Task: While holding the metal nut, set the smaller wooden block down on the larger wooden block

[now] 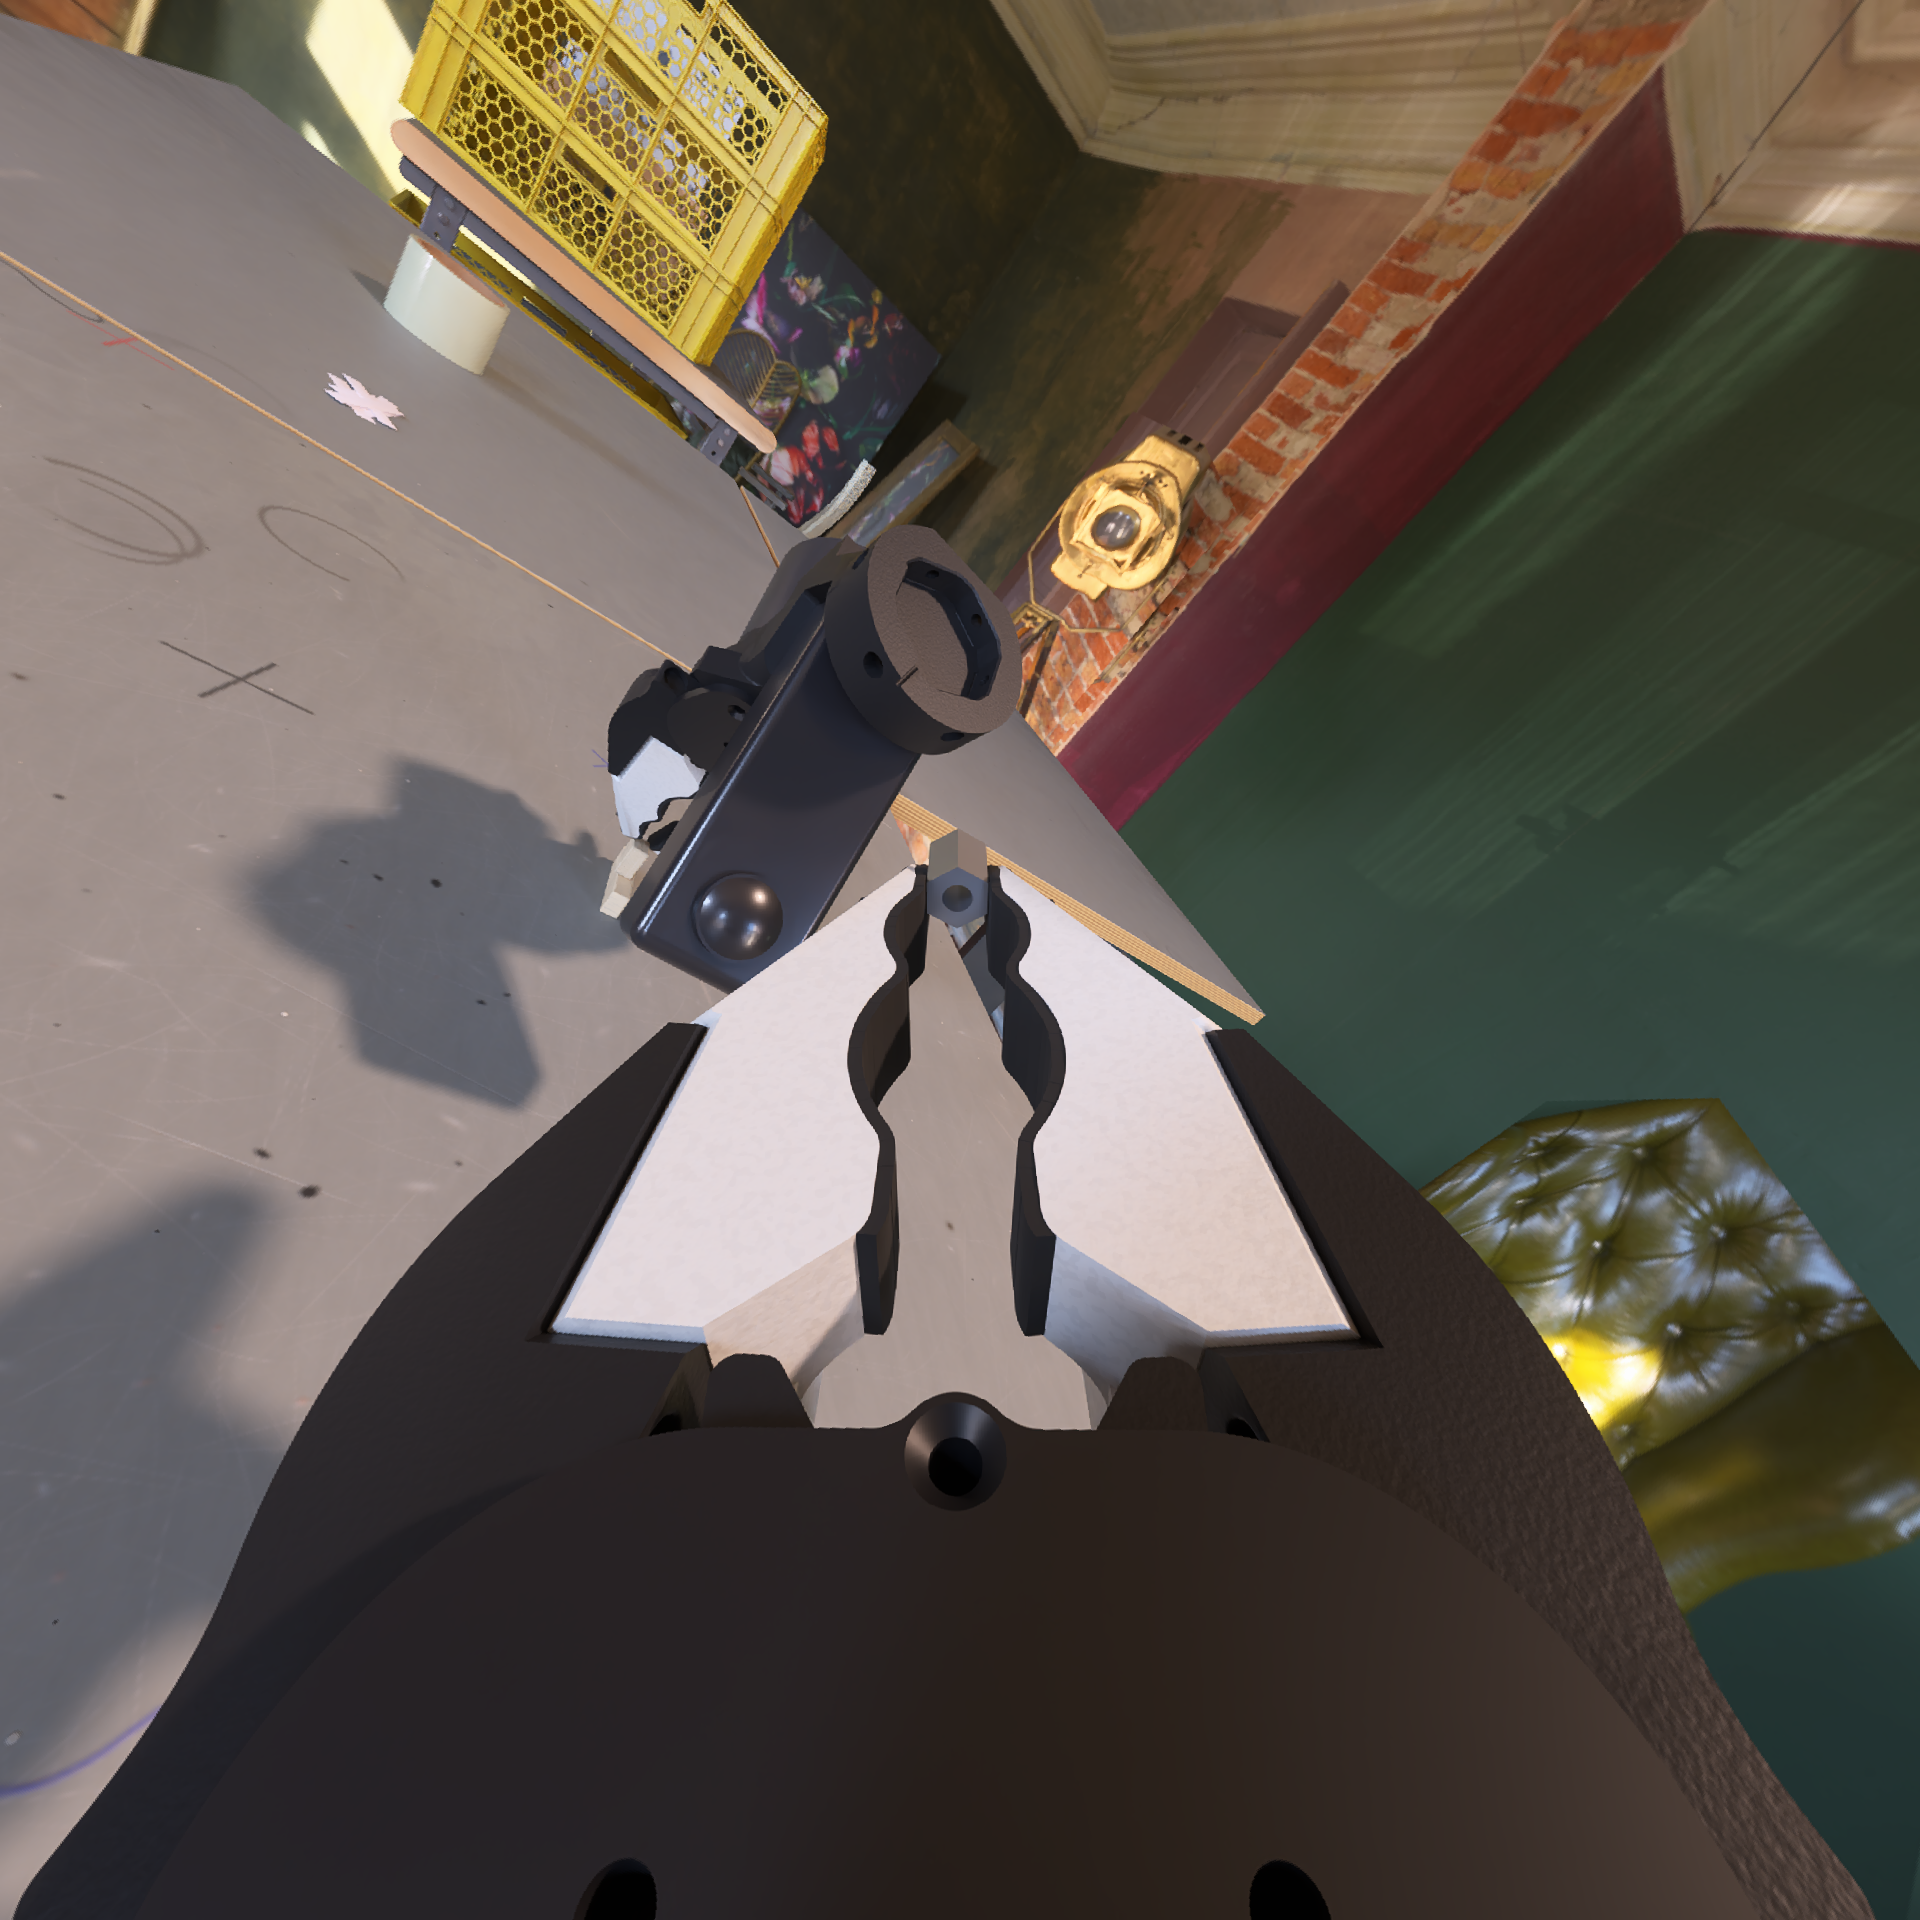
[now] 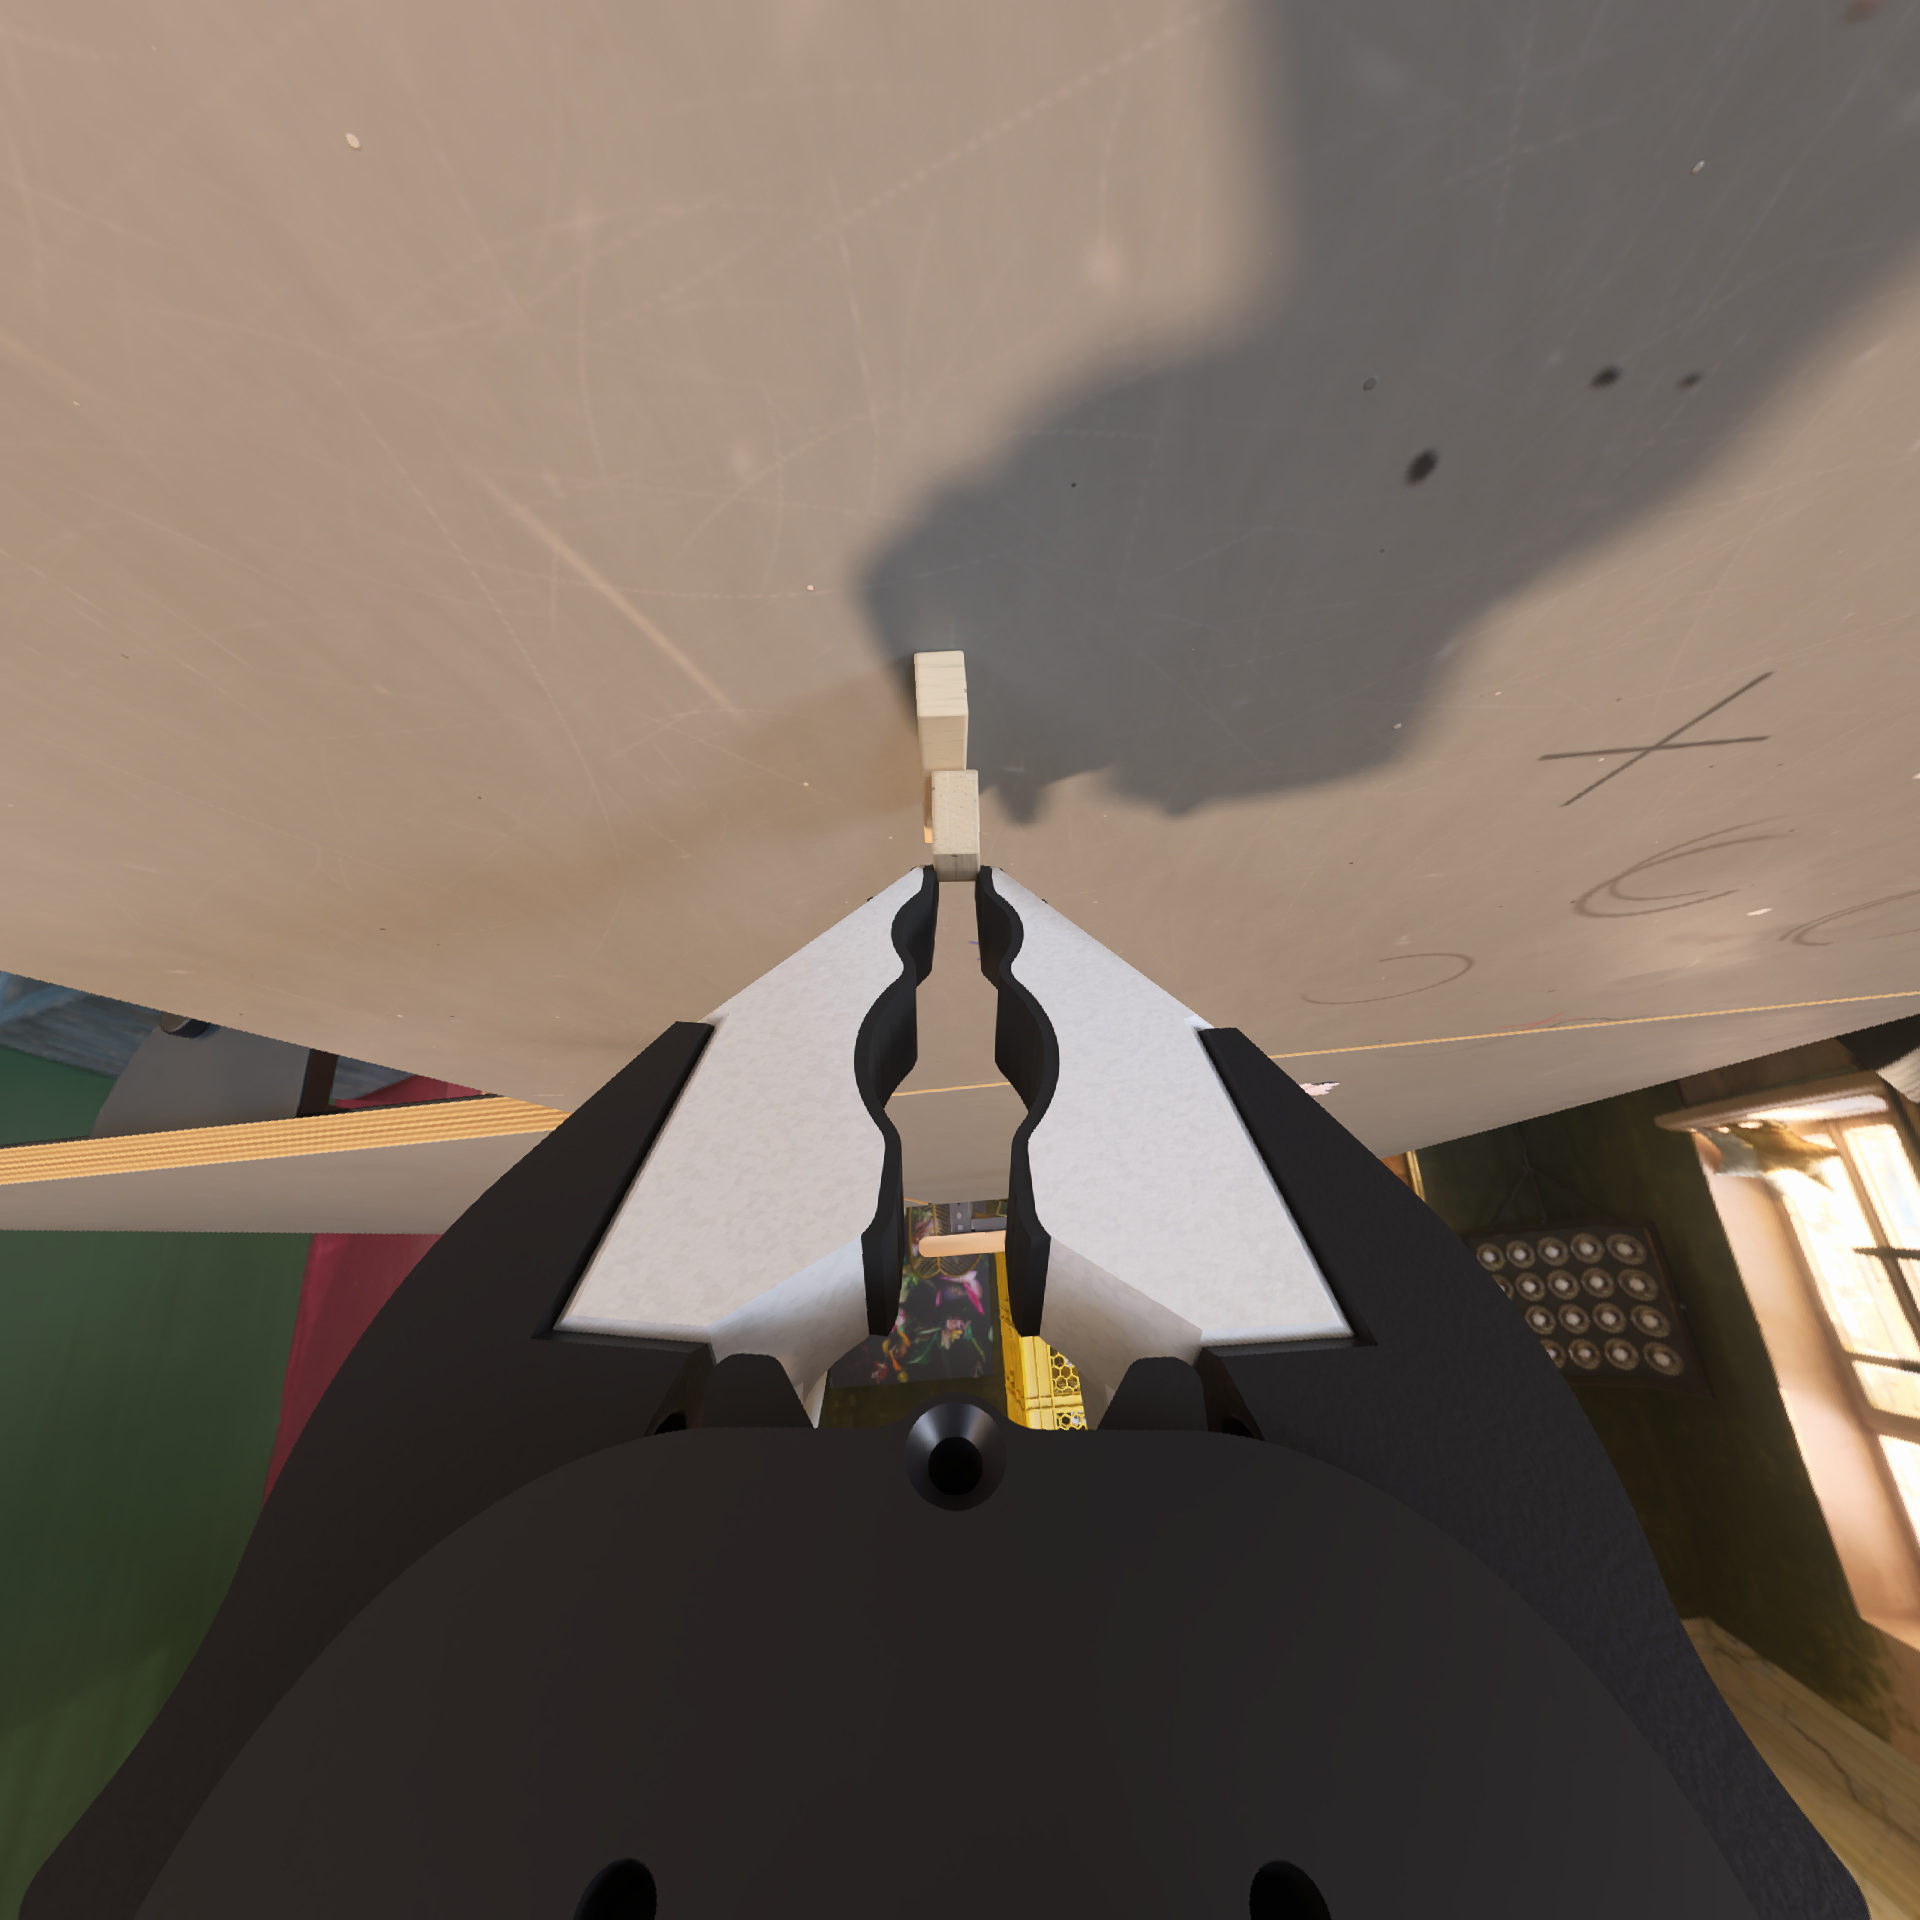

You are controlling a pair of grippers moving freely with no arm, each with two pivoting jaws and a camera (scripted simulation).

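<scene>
Two grippers are working over a scuffed grey table [image 2: 416, 520] marked with pencil circles and a cross. In the left wrist view, the left gripper [image 1: 954, 896] is hovering near the table's right edge with its fingers closed on a small metal nut [image 1: 954, 883], which is sitting pinched at the very fingertips, its bore facing the camera. Just beyond it, to the left, the dark body of the right gripper [image 1: 769, 790] is pointing down toward the table, with a pale sliver of wood showing under it. In the right wrist view, the right gripper [image 2: 957, 875] is clamping the smaller wooden block [image 2: 956, 823] between its fingertips, the block sticking out straight ahead along the fingers. The larger wooden block [image 2: 941, 709] is lying directly beyond it, in line with the fingers and a touch to the left, its long axis running away from the camera. The two blocks are appearing to meet or nearly meet end to face; whether they are actually touching cannot be told from this angle. Judging from this, the placing is close to done or under way, and the coming move is depending on the small block sitting squarely over the large one before the fingers are letting go, while the left gripper is keeping well clear with the nut. At the far end of the table, a yellow crate [image 1: 623, 166] and a roll of tape [image 1: 447, 301] are standing.
</scene>
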